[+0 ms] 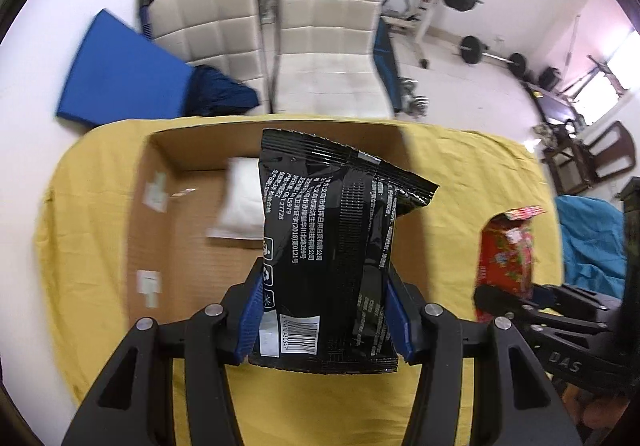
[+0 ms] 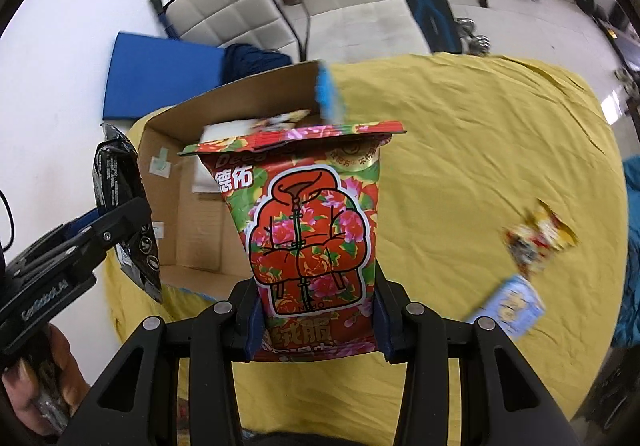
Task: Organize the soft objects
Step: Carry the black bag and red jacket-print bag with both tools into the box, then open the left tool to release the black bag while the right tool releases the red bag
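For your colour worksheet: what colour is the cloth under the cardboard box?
Yellow cloth, clearest in the right wrist view.

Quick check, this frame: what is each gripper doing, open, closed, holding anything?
Left gripper: closed on the black packet.
Right gripper: closed on the red floral packet.

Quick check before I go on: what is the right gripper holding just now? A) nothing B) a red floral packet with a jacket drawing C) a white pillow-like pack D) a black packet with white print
B: in the right wrist view the right gripper is shut on the red floral packet; the black packet is in the left gripper.
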A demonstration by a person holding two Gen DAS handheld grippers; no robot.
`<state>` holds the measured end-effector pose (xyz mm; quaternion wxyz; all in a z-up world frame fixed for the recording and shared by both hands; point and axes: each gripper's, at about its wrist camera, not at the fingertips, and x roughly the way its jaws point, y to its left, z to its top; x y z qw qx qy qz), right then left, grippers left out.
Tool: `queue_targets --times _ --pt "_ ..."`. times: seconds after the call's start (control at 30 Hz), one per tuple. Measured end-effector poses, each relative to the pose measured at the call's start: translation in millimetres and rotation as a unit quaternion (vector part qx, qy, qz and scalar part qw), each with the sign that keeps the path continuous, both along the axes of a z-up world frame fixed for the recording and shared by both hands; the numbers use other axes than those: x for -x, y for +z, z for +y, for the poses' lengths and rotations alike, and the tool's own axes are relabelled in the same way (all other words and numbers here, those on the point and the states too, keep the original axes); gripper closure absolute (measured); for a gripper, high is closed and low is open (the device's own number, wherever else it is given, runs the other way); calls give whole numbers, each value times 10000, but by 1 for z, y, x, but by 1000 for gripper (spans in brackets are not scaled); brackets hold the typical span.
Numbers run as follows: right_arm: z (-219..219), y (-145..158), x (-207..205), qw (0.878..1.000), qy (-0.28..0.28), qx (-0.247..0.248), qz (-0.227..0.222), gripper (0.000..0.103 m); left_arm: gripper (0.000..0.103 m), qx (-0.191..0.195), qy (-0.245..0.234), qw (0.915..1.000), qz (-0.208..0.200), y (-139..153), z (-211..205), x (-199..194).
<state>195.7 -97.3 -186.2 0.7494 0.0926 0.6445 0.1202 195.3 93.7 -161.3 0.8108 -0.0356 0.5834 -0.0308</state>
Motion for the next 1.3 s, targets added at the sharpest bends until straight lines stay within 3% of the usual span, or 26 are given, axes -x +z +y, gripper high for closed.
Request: queue_targets --times 0.17,0.43,0.8,1.0,1.3 --pt "52 -31 -19 9997 126 159 144 58 53 -261 195 9992 213 -25 53 -27" --pt "89 -106 -45 9962 28 441 757 58 53 -409 391 9962 667 -79 101 -70" --pt "117 -172 -58 9878 153 1069 1120 58 52 -925 183 9876 1254 -151 103 -124" --pt "127 -197 -60 9831 233 1203 1357 57 51 -905 86 9844 1506 -174 102 -132" --pt "128 -200 -65 9812 193 1171 1524 55 51 -587 108 9836 1700 -173 107 -136"
